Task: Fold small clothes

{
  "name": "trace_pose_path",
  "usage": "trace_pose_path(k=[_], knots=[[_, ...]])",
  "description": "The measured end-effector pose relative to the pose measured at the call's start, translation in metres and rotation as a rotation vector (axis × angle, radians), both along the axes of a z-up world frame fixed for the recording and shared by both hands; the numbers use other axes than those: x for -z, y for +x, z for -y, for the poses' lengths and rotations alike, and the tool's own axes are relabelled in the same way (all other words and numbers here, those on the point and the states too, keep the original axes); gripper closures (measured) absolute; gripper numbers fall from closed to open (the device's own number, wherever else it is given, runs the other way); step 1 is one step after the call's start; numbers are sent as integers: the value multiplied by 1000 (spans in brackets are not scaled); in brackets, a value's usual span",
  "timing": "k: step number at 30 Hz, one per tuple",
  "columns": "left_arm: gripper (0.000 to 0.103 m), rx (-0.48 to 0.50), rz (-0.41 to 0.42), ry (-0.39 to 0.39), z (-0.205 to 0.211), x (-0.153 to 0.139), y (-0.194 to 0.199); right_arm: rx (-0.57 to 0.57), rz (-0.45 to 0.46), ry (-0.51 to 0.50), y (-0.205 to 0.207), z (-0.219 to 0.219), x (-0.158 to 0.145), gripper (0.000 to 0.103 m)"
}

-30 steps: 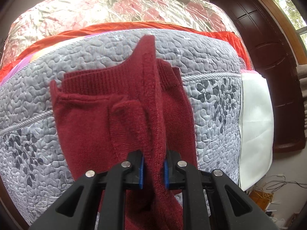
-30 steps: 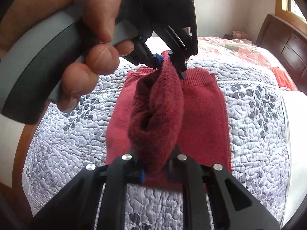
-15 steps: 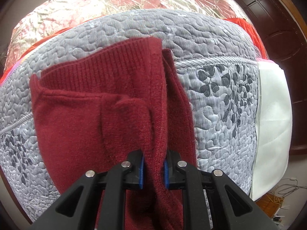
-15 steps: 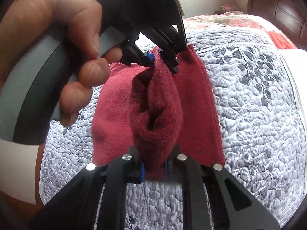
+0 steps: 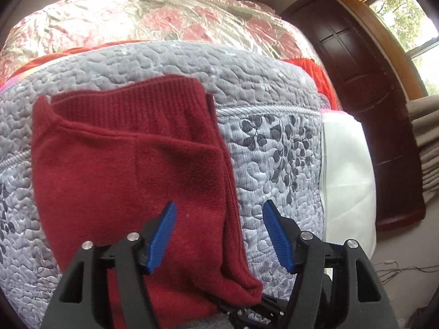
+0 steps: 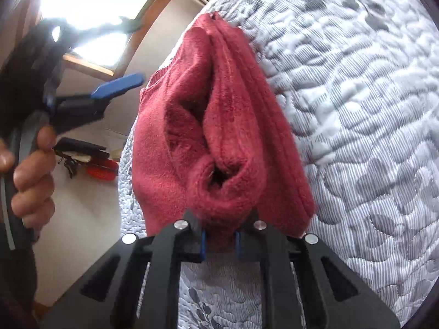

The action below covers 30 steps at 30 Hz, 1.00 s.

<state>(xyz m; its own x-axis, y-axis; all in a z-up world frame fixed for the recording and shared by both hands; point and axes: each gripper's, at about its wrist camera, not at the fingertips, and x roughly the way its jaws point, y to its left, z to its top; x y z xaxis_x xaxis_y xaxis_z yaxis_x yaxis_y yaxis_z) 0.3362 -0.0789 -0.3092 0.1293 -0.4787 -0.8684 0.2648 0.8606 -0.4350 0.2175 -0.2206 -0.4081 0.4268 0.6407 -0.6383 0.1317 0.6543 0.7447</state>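
Left claw [image 5: 219,219] spread wide — blue pads [image 5: 164,226] apart, nothing between them, hovering over the near right part of the red knit garment [image 5: 131,164]. The garment lies folded on the grey quilted bedspread [image 5: 274,164], ribbed hem toward the far side, a folded layer across the top, right edge showing stacked layers. Near corner of the garment hangs down by the claw's base. Right claw [image 6: 219,242] pressed together, pinching a bunched fold of the same garment [image 6: 219,137]; cloth rises from the pinch in a rolled tube with an open hollow just above the jaws. In the right wrist view the garment drapes against the bedspread [image 6: 356,109] and near the bed's edge. A hand [image 6: 30,170] at the left of that view grips the handle of the other claw [image 6: 115,89], one blue pad visible, clear of the cloth. Beyond the bedspread in the left wrist view: a floral cover under clear plastic [image 5: 164,22], an orange-red cloth [image 5: 310,68], white mattress side [image 5: 345,170], dark wooden headboard [image 5: 370,87], window [image 5: 406,27].
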Motion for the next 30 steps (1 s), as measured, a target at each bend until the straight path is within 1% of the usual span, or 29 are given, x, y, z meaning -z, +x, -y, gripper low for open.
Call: trace_pose_path(k=[1,2,3,4,5,6,8,10,11,12,14,15,18,19,21,24,25,26,27,28,29,30], knots=[[33,0,12,-12,-13,-7,-5,2,-15,52,0,4,6,89],[30,7,31,-23,-26,-13,-12,-1,-31,98,-1,8,9,85],[25,17,48,-27,-37,-17,-19,-6,-36,109,-1,11,6,77],[23,31,55,-35,-48,-20,-29,-13,-20,90,-3,14,-3,74],[23,49,47,-51,-57,-19,-38,-27,-1,68,-3,16,-13,68],[22,62,36,-64,-67,-16,-46,-42,5,45,-2,19,-22,57],[21,70,10,-69,-84,-7,-62,-57,24,4,1,27,-42,48],[21,60,-24,-75,-98,6,-73,-60,45,-13,12,38,-61,46],[21,48,-28,-73,-105,11,-77,-56,54,-15,22,44,-68,44],[21,38,-23,-66,-108,13,-81,-57,60,-21,34,48,-74,44],[21,44,-3,-58,-107,17,-86,-90,55,-25,68,49,-78,44],[21,55,15,-52,-104,17,-89,-104,52,-10,86,47,-77,44],[21,122,42,-29,-84,21,-97,-126,2,31,132,41,-58,44],[21,142,45,-23,-77,23,-98,-135,-8,43,144,45,-48,44],[21,167,41,-40,-68,26,-99,-156,-33,58,168,37,-37,45],[21,195,37,-44,-56,31,-97,-185,-62,27,183,29,-30,47],[21,204,32,-46,-54,32,-97,-193,-64,30,185,27,-29,50],[21,210,28,-47,-52,34,-98,-200,-65,37,187,27,-29,58],[21,217,25,-47,-51,36,-97,-205,-69,42,186,26,-28,71],[21,226,23,-47,-49,38,-97,-207,-71,42,188,25,-27,81],[21,232,22,-48,-49,40,-97,-207,-66,41,189,26,-27,86],[21,237,19,-51,-48,41,-97,-210,-57,40,187,30,-30,88]])
